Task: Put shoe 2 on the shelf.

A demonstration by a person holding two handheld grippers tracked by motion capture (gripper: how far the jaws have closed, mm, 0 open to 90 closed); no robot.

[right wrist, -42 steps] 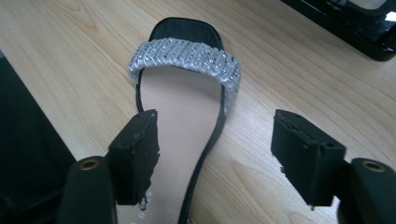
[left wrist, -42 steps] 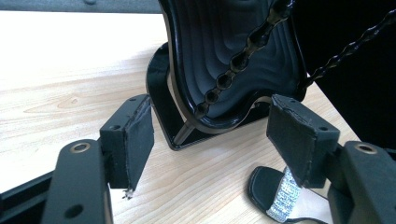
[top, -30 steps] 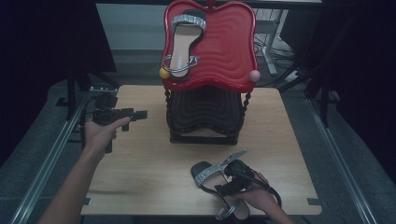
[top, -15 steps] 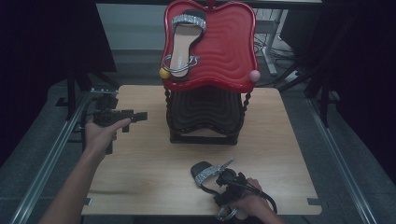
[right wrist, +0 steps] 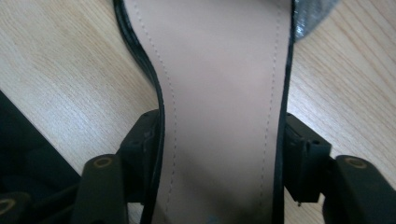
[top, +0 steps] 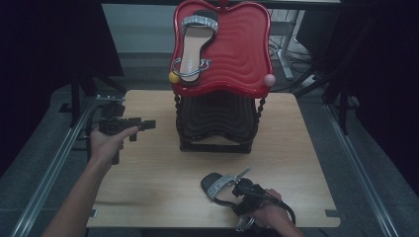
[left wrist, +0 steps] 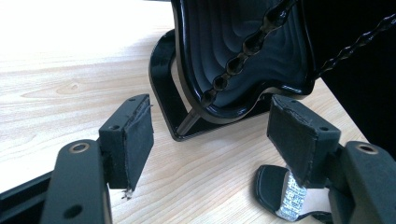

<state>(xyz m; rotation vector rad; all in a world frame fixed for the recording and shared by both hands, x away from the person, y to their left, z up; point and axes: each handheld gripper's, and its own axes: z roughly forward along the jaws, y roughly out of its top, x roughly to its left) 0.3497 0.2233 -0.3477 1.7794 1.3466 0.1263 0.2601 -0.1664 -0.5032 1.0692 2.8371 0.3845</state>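
Observation:
A black sandal with a glittery silver strap lies flat on the wooden table near its front edge. My right gripper is down over its heel end. In the right gripper view the jaws have just been closing, and both pads now press the sides of the tan insole of the sandal. A matching sandal rests on the red wavy stand. My left gripper hovers open and empty at the table's left, pointing toward the stand's black lower tier.
The two-tier stand occupies the table's back middle, with yellow and pink knobs at the red tier's corners. Metal rails run along both table sides. Dark surroundings lie beyond.
My right gripper has sunk onto the table sandal's heel end and its jaws have closed against the sole's sides. The left hand and gripper have stayed put.

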